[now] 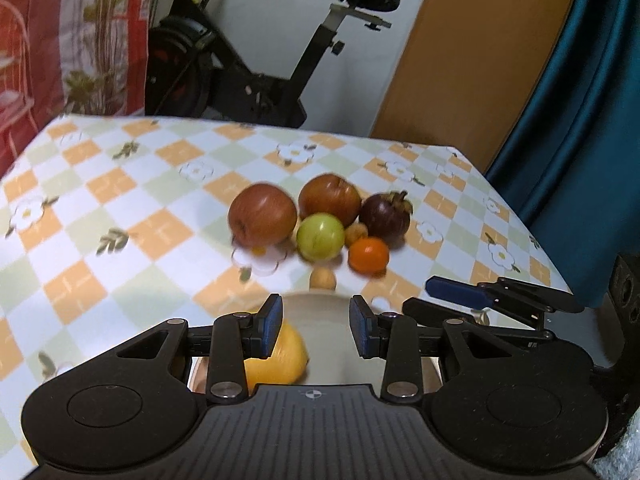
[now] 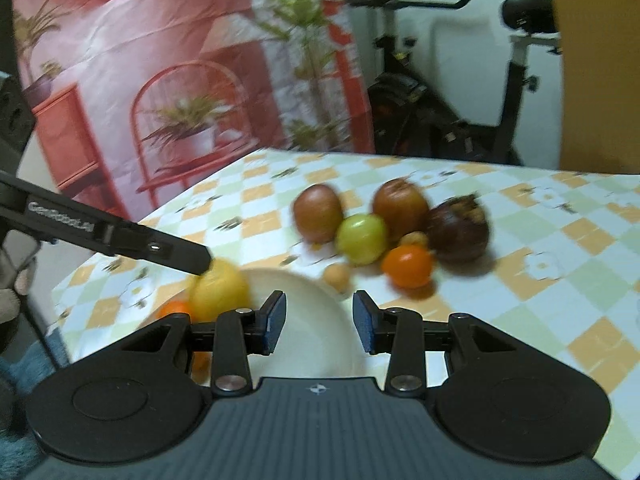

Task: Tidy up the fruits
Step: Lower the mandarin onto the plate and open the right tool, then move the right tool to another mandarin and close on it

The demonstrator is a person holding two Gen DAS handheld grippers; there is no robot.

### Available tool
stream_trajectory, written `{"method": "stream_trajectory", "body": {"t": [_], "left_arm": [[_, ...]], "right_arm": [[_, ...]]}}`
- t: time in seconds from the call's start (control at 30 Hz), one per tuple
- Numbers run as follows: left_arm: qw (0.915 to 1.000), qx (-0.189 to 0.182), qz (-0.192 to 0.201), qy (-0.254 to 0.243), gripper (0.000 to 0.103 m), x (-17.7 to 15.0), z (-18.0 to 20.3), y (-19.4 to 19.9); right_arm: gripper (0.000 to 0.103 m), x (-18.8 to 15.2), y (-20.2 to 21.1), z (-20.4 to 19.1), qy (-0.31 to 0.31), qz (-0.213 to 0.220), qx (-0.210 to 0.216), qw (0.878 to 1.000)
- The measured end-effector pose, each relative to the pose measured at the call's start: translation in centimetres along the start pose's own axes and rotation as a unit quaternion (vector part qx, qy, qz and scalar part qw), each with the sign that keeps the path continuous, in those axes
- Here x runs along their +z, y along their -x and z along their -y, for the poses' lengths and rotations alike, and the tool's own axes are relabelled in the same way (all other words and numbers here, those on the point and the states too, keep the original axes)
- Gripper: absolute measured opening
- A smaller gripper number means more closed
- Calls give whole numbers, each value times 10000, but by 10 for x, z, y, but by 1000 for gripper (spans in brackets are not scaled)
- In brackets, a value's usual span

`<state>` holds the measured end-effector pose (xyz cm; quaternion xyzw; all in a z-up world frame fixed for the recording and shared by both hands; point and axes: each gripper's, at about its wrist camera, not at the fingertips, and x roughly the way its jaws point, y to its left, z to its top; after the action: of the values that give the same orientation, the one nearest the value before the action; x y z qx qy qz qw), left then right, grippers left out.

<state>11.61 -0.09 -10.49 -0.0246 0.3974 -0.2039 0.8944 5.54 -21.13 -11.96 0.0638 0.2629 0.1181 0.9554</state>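
Note:
Loose fruit sits in a cluster on the checked tablecloth: two red-brown apples point(image 1: 262, 214) point(image 1: 330, 200), a green apple point(image 1: 320, 236), a dark mangosteen point(image 1: 386, 216), a small orange point(image 1: 368, 255) and a tiny tan fruit point(image 1: 322, 278). A white plate point(image 1: 336, 364) lies nearer, with a yellow citrus fruit point(image 1: 280, 364) in it. My left gripper point(image 1: 317, 326) hovers open over the plate, nothing between its pads. My right gripper point(image 2: 320, 320) is also open and empty above the plate point(image 2: 316, 292). The right wrist view shows the yellow fruit point(image 2: 218, 290) and a small orange one point(image 2: 174, 308) beside it.
The table's far edge point(image 1: 240, 122) meets a black exercise bike point(image 1: 248, 68), a red patterned cloth point(image 1: 72, 40) and a wooden panel point(image 1: 472, 60). A teal curtain point(image 1: 580, 120) hangs at the right. The left gripper's finger point(image 2: 160, 248) crosses the right wrist view.

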Motion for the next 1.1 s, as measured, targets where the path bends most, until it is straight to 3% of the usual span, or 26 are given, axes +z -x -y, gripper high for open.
{"method": "stream_trajectory", "body": {"t": [0.27, 0.6, 0.93, 1.1], "left_arm": [[9989, 169, 248, -364, 39, 23, 27, -21], [9985, 287, 241, -399, 39, 44, 32, -52], [9999, -13, -58, 106, 38, 56, 18, -82], [9994, -274, -224, -5, 38, 51, 28, -90]], "right_arm": [[39, 3, -5, 30, -16, 372, -506, 9980], [39, 3, -31, 59, 27, 288, -716, 9970], [39, 5, -52, 60, 416, 140, -527, 9976], [42, 4, -52, 60, 365, 207, -360, 9985]]}}
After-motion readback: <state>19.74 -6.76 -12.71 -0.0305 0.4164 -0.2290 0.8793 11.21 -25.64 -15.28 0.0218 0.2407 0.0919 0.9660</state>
